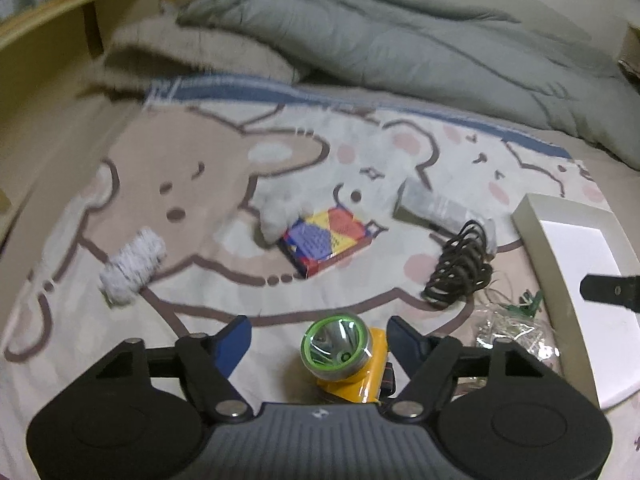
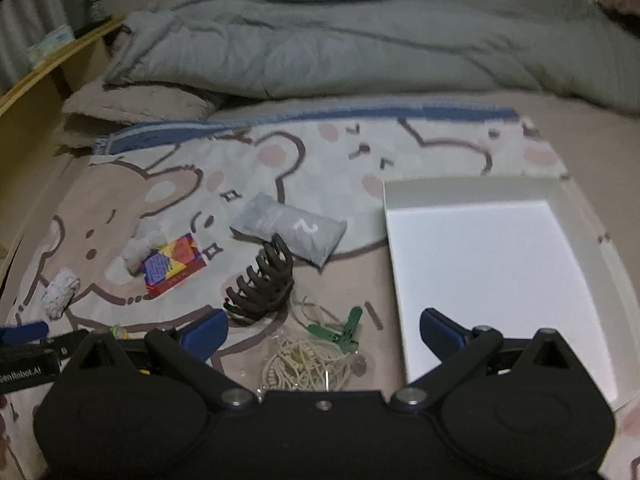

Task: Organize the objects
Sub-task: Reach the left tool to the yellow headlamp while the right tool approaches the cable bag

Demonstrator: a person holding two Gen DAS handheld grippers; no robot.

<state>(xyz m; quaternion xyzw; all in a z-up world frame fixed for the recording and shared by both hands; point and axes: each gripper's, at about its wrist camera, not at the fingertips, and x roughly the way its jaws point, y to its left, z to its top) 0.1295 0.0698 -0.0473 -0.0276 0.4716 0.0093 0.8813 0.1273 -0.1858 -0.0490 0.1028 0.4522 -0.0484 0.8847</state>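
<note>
A yellow headlamp [image 1: 336,344] with a green-ringed lens lies on the cartoon blanket between the fingers of my left gripper [image 1: 320,338]. The right finger is at the lamp's yellow body and the left finger stands clear of it, so the jaws are open. My right gripper [image 2: 322,328] is open above a clear bag of rubber bands [image 2: 308,364] and a green clip [image 2: 344,328], touching neither. A brown hair claw [image 2: 264,280] lies just beyond its left finger. The white tray [image 2: 460,188] sits to the right, and its floor shows nothing inside.
Further out on the blanket [image 1: 180,168] lie a colourful box [image 1: 326,240], a white rolled cloth [image 1: 132,268], a grey pouch [image 2: 292,228] and a fluffy white piece [image 2: 140,248]. A grey duvet [image 2: 360,40] is heaped behind, and a wooden bed frame [image 1: 48,52] runs along the left.
</note>
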